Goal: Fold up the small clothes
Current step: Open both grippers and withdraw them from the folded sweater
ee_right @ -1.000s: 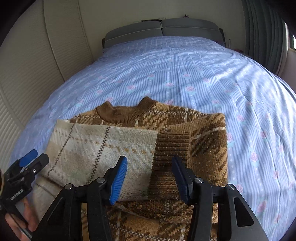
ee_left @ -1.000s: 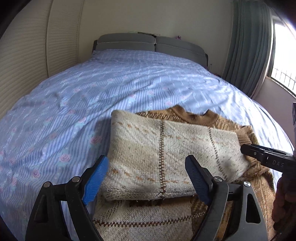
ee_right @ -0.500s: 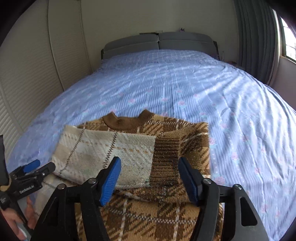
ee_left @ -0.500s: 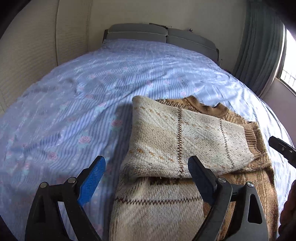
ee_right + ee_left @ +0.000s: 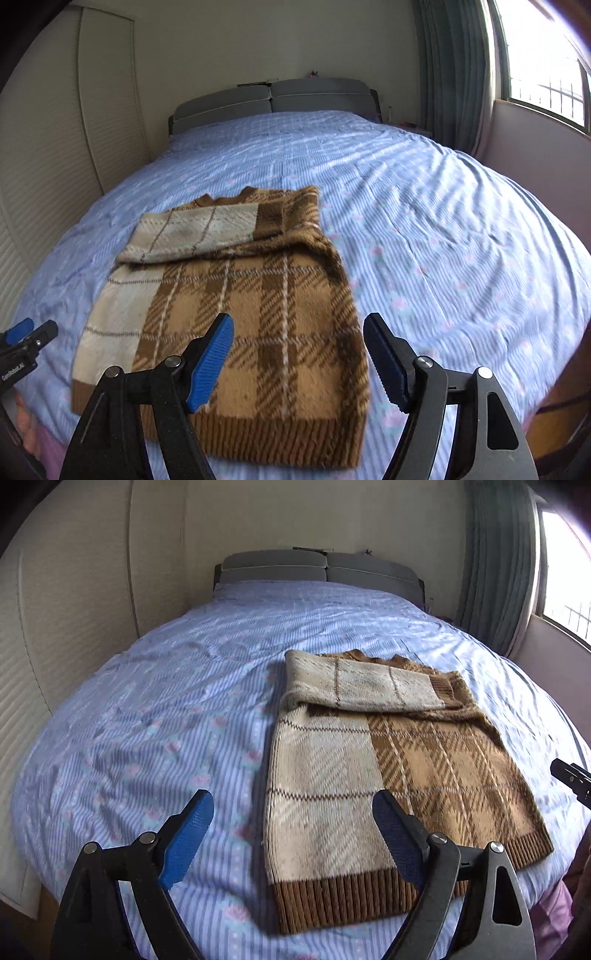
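The left gripper [image 5: 291, 830] hung wide, jaws closing with nothing gripped, above the sweater's [image 5: 388, 775] cream side by the bed's [image 5: 155, 716] near edge. The right gripper [image 5: 299, 354] was opening, empty, over the brown plaid half. The sweater lay flat, ribbed hem [image 5: 280, 428] along the near edge, 1 sleeve [image 5: 195, 232] folded across the chest. Beyond, bare striped bedding ran to the headboard [image 5: 273, 99].

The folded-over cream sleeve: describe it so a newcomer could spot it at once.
Start at the bed with its blue striped floral sheet; the brown and cream plaid sweater lies near its foot. Across the sweater's chest, just below the collar, lies the cream sleeve, the only folded layer, ending in a brown ribbed cuff.
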`<control>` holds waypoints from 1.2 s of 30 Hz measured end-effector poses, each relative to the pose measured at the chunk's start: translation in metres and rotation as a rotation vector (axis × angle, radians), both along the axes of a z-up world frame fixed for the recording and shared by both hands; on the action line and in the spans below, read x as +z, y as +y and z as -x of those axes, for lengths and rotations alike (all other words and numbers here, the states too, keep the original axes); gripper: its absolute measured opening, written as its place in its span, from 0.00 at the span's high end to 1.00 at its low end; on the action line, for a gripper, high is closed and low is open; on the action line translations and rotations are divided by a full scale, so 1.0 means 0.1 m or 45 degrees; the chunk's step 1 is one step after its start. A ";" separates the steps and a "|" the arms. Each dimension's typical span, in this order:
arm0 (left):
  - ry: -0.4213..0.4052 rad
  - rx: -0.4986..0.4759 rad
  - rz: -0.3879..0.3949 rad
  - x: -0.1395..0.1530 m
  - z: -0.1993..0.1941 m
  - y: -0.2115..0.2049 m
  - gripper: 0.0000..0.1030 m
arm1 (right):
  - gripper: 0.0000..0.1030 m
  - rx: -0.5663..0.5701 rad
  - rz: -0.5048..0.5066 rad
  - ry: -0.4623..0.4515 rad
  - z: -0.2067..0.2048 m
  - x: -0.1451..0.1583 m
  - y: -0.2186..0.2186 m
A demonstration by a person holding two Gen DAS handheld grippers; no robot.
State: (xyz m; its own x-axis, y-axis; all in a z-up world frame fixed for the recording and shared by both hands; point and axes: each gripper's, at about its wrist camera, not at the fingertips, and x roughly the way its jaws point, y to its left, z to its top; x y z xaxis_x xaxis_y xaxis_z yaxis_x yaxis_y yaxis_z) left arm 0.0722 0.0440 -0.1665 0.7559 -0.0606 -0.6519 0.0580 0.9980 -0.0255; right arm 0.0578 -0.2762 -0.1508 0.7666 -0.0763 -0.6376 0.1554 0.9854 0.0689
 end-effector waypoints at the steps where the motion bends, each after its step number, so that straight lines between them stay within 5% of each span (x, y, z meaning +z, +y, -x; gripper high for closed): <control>1: 0.007 0.003 -0.010 -0.04 0.05 -0.01 0.16 | 0.29 -0.011 -0.001 0.020 0.07 -0.04 -0.06; 18: 0.201 0.007 0.067 -0.71 0.23 -0.02 0.28 | 0.30 -0.094 -0.049 0.187 0.47 -0.57 -0.36; 23: 0.241 0.028 0.111 -0.83 0.22 0.03 0.31 | 0.44 -0.062 -0.088 0.225 0.41 -0.64 -0.35; 30: 0.272 0.019 0.193 -0.90 0.21 0.06 0.34 | 0.46 -0.044 -0.131 0.275 0.31 -0.74 -0.35; 36: 0.274 0.006 0.237 -0.90 0.23 0.07 0.55 | 0.61 -0.017 -0.168 0.278 0.31 -0.76 -0.37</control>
